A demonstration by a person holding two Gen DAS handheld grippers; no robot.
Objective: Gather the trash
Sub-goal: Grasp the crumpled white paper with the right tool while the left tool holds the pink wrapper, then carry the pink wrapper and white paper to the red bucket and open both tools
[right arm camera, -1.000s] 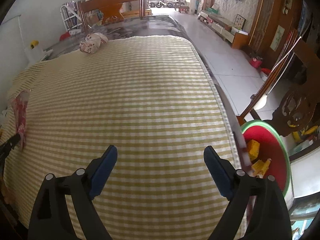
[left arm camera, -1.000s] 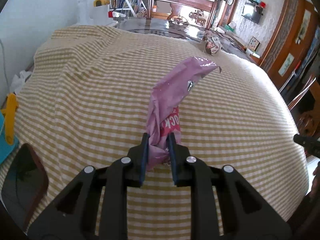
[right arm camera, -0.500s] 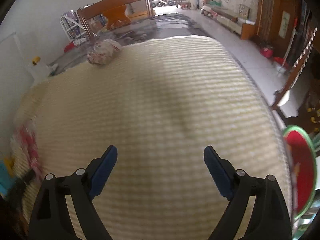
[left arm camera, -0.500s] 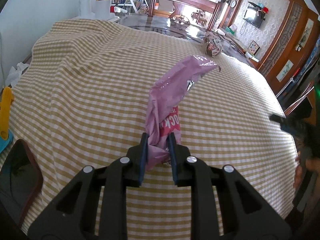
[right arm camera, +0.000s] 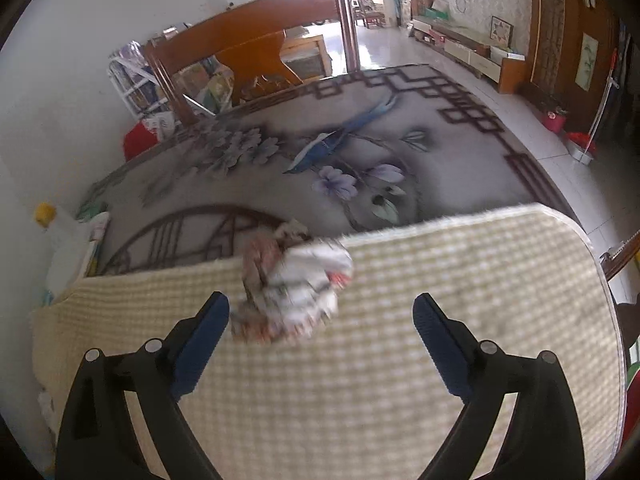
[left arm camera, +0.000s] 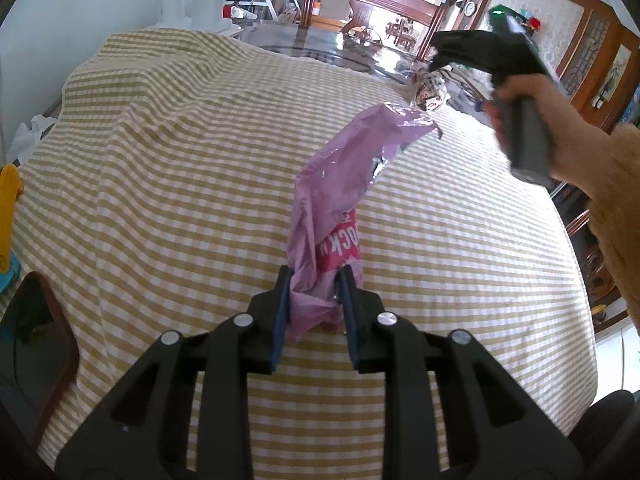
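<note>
My left gripper is shut on a pink snack wrapper and holds it upright above the yellow checked tablecloth. My right gripper is open and empty. A crumpled white and red wrapper ball lies on the cloth's far edge, just ahead of it and closer to its left finger. The same ball shows small in the left wrist view, beyond the right gripper's body and the hand that holds it.
Past the cloth's edge lies a bare tabletop with a flower and bird print. A wooden chair back stands behind it. A dark phone-like object lies at the left. Something red shows at the right edge.
My right gripper has swept forward across the table to the crumpled ball and now shows in the left wrist view. My left gripper still holds the pink wrapper.
</note>
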